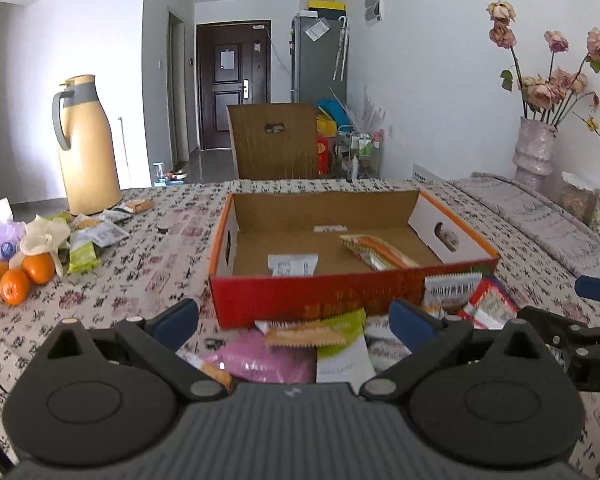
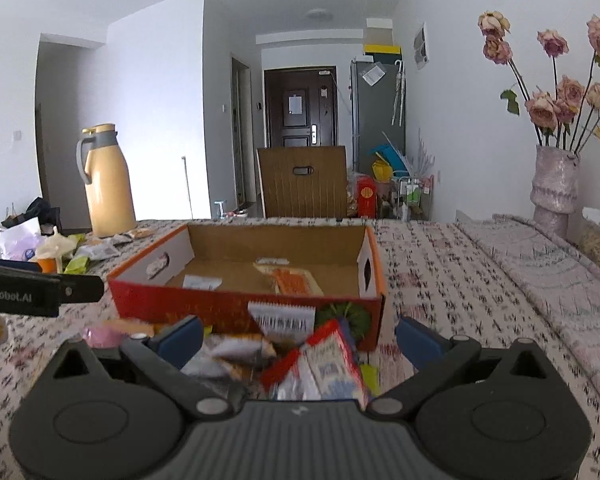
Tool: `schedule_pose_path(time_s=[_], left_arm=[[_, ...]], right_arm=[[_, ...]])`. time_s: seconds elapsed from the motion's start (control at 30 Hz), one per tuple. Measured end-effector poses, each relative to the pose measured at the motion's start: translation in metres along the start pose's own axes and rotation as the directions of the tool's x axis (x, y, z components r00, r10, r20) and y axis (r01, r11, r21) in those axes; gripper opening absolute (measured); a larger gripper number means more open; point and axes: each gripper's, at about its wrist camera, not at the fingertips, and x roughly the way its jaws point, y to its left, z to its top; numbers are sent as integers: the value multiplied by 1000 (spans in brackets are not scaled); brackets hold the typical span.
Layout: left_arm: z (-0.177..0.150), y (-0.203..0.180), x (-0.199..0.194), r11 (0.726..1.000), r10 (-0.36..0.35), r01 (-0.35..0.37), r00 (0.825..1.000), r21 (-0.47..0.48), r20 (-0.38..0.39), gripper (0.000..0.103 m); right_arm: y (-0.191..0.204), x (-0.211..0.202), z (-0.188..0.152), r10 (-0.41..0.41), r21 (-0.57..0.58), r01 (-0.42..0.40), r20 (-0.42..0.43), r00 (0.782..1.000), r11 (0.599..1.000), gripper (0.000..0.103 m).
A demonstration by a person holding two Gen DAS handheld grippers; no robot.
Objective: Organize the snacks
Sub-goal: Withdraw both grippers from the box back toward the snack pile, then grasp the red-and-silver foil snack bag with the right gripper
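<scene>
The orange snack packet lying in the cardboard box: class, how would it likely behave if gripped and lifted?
The orange packet looks like thin, crinkled film, so it would probably flex and sag. It seems flat and small, so it is likely light. Its glossy surface may slip between jaws. The box walls could hinder a side approach.

Daylight fills the room, strongest from the left, where the wall behind the thermos jug blows out to near white. Shadows on the bench are soft and faint. Both fisheye views bend the walls and darken into black corners at the frame's rim. The right wrist view is motion-blurred: the snack packets at the bench's near edge smear, and the tablecloth print streaks.
</scene>
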Motion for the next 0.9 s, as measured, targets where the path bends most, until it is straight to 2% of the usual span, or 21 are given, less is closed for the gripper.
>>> schedule_pose_path(time_s=[0.37,0.53,0.73,0.9], left_arm=[[-33,2,-6,1000,8,-8,1000,20,-6,103],[-39,2,-3,1000,3,-3,1000,25,-23,103],[-40,2,1,1000,-2,3,999,21,-32,103],[-39,3,4,1000,-2,2,999,10,-36,103]], right_arm=[[-1,-3,-42,-38,-30,36,-48,998,999,103],[4,7,-46,-95,-119,86,-74,993,989,103],[10,27,-43,-127,-211,103,-104,986,972,102],[13,51,-44,-136,-264,89,-167,977,961,88]])
